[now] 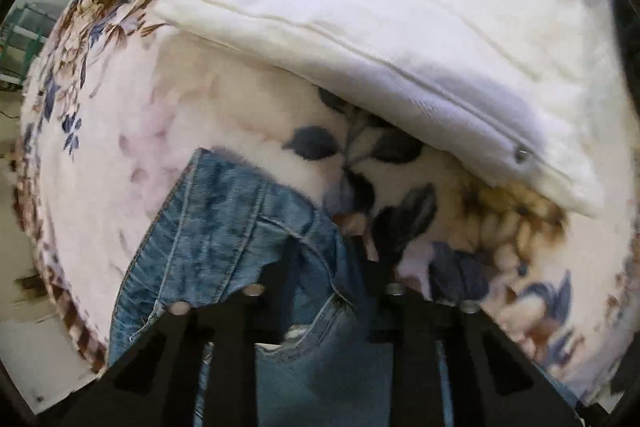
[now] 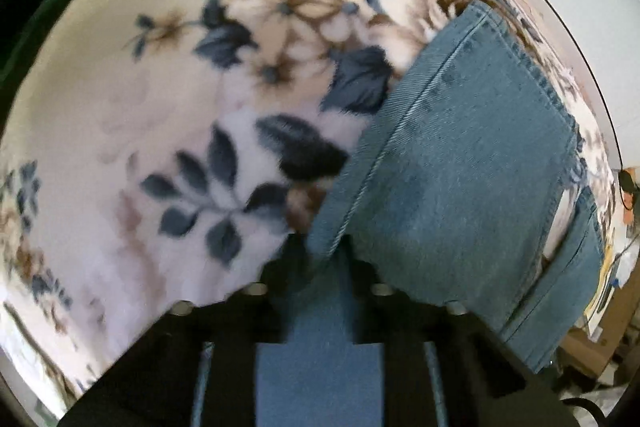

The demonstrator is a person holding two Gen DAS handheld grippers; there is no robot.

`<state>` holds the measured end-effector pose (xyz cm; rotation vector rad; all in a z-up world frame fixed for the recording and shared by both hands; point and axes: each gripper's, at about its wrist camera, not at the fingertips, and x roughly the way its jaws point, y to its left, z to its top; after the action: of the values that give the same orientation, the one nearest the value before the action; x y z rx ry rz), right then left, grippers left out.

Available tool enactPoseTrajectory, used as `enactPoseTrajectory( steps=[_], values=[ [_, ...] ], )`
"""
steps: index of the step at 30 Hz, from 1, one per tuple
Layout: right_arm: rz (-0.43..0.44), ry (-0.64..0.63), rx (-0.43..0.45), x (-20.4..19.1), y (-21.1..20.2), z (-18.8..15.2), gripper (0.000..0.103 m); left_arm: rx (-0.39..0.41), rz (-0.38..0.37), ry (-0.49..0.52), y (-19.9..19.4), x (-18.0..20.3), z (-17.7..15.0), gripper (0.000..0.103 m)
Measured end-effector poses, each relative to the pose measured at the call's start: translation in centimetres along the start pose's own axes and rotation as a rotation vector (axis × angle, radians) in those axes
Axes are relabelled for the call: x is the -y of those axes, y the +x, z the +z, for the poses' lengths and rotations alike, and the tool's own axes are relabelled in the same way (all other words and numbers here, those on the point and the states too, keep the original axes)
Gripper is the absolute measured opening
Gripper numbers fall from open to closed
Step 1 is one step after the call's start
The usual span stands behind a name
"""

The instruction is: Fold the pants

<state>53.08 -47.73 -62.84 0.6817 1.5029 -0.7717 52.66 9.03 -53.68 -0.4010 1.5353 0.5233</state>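
Note:
The blue denim jeans point(image 1: 224, 227) hang from my left gripper point(image 1: 326, 251), which is shut on the waistband near a front pocket. In the right wrist view my right gripper point(image 2: 326, 247) is shut on a seam of the jeans' leg end point(image 2: 472, 163), whose stitched hem lies up and to the right. Both grippers hold the denim just above the floral fleece blanket point(image 1: 120, 147), which also shows in the right wrist view point(image 2: 140, 107). The denim passes between the black fingers of each gripper and covers their tips.
A folded white garment point(image 1: 360, 19) with a seam and a rivet lies on the blanket beyond the left gripper. A green rack point(image 1: 20, 39) stands past the bed's left edge. Clutter and cardboard point(image 2: 600, 327) lie off the bed's right edge.

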Motion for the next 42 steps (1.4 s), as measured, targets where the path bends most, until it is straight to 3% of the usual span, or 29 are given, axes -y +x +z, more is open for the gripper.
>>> enactPoseTrajectory(
  steps=[6, 10, 12, 15, 18, 20, 22, 24, 26, 29, 30, 31, 34, 38, 40, 41, 42],
  values=[
    [0.099, -0.065, 0.091, 3.8, -4.8, -3.5, 0.007, 0.141, -0.175, 0.012, -6.6, -5.1, -3.9, 0.012],
    [0.169, -0.094, 0.108, 9.8, -8.4, -7.6, 0.007, 0.186, -0.286, -0.021, -11.2, -10.2, -8.2, 0.012],
    [0.179, -0.091, 0.091, 12.9, -9.8, -9.2, 0.007, 0.199, -0.307, -0.020, -11.5, -11.9, -11.2, 0.012],
    [0.165, -0.088, 0.048, 17.1, -9.7, -12.6, 0.007, 0.159, -0.308, -0.038, -10.6, -14.0, -15.8, 0.012],
    [0.148, -0.106, -0.026, 20.6, -6.2, -15.1, 0.008, 0.069, -0.268, -0.083, -7.0, -17.0, -20.0, 0.009],
    [0.165, -0.116, -0.062, 22.4, -3.8, -15.9, 0.016, 0.013, -0.259, -0.133, -4.1, -19.0, -22.3, 0.007],
    [0.217, -0.104, -0.088, 23.9, -2.6, -16.4, 0.047, -0.040, -0.247, -0.195, -1.7, -20.7, -24.1, 0.007],
    [0.299, -0.066, -0.061, 26.1, -3.1, -16.7, 0.061, -0.049, -0.307, -0.270, -1.0, -22.0, -25.7, 0.008],
    [0.327, -0.038, -0.020, 27.8, -3.8, -16.8, 0.062, -0.024, -0.335, -0.298, -1.3, -22.6, -26.4, 0.010],
    [0.348, 0.023, 0.019, 30.2, -4.2, -15.9, 0.066, 0.040, -0.379, -0.340, -1.9, -22.9, -26.4, 0.038],
    [0.333, 0.054, 0.021, 30.9, -4.0, -15.1, 0.066, 0.055, -0.399, -0.356, -1.8, -22.8, -26.0, 0.052],
    [0.332, 0.094, 0.024, 31.7, -3.6, -14.6, 0.066, 0.057, -0.408, -0.370, -1.3, -23.1, -25.8, 0.058],
    [0.311, 0.213, 0.011, 33.2, -1.6, -13.3, 0.066, 0.047, -0.426, -0.439, 0.5, -22.7, -23.9, 0.058],
    [0.383, 0.329, -0.012, 33.8, 1.4, -12.4, 0.066, 0.041, -0.373, -0.450, 2.5, -22.1, -22.1, 0.058],
    [0.431, 0.330, 0.018, 33.1, 2.3, -12.3, 0.059, 0.023, -0.364, -0.474, 3.5, -22.1, -21.3, 0.058],
    [0.416, 0.318, 0.040, 32.7, 2.3, -12.3, 0.055, 0.017, -0.369, -0.501, 3.7, -22.1, -21.2, 0.058],
    [0.399, 0.305, 0.067, 32.4, 2.3, -12.4, 0.039, 0.018, -0.384, -0.547, 3.9, -22.4, -21.0, 0.057]
  ],
)
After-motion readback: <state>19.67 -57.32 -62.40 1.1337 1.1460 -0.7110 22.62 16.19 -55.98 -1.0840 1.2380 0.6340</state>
